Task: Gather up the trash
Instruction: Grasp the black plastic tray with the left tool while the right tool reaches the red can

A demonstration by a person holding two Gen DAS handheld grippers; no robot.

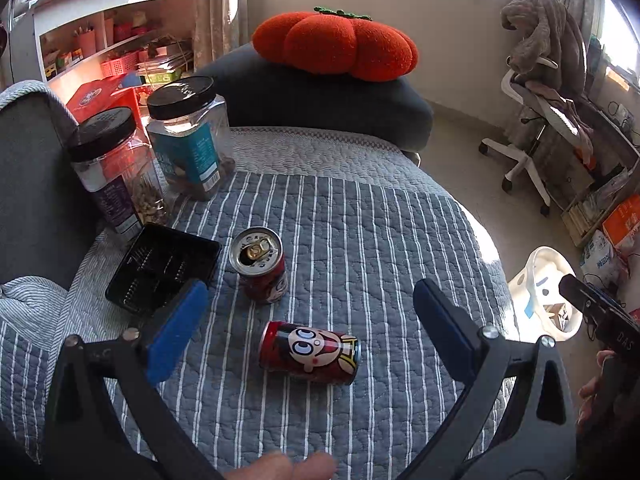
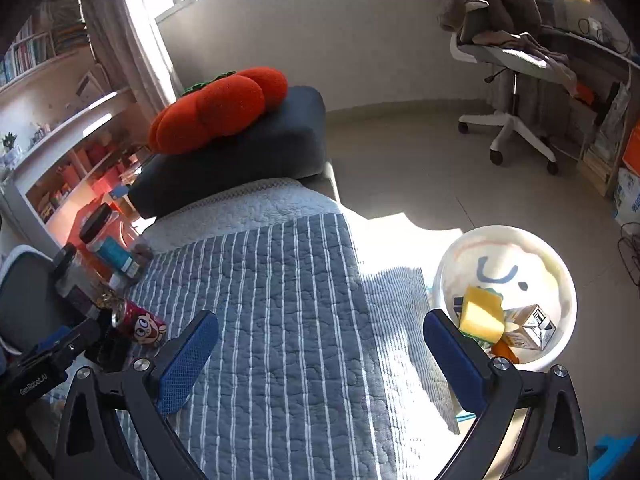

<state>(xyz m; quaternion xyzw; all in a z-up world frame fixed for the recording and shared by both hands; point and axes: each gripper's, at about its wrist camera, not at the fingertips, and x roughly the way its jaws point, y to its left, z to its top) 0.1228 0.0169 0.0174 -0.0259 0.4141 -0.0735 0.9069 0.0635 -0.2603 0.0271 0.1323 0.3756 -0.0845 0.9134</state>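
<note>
A red cartoon can (image 1: pixel 310 352) lies on its side on the striped quilt, between and just beyond the blue pads of my open left gripper (image 1: pixel 310 292). A second red can (image 1: pixel 260 264) stands upright and opened a little farther off. A black plastic tray (image 1: pixel 160 268) rests left of it. The white bin (image 2: pixel 508 296) sits on the floor right of the sofa and holds a yellow sponge (image 2: pixel 482 314) and a small carton (image 2: pixel 532 326). My right gripper (image 2: pixel 320 326) hangs open and empty over the quilt's right part. The lying can (image 2: pixel 142 326) shows at that view's left edge.
Two black-lidded clear jars (image 1: pixel 192 136) (image 1: pixel 112 168) stand at the quilt's back left. An orange pumpkin cushion (image 1: pixel 340 44) tops a dark cushion (image 1: pixel 320 100). A white office chair (image 2: pixel 516 80) draped with clothes stands by the desk. Shelves (image 1: pixel 100 32) line the left wall.
</note>
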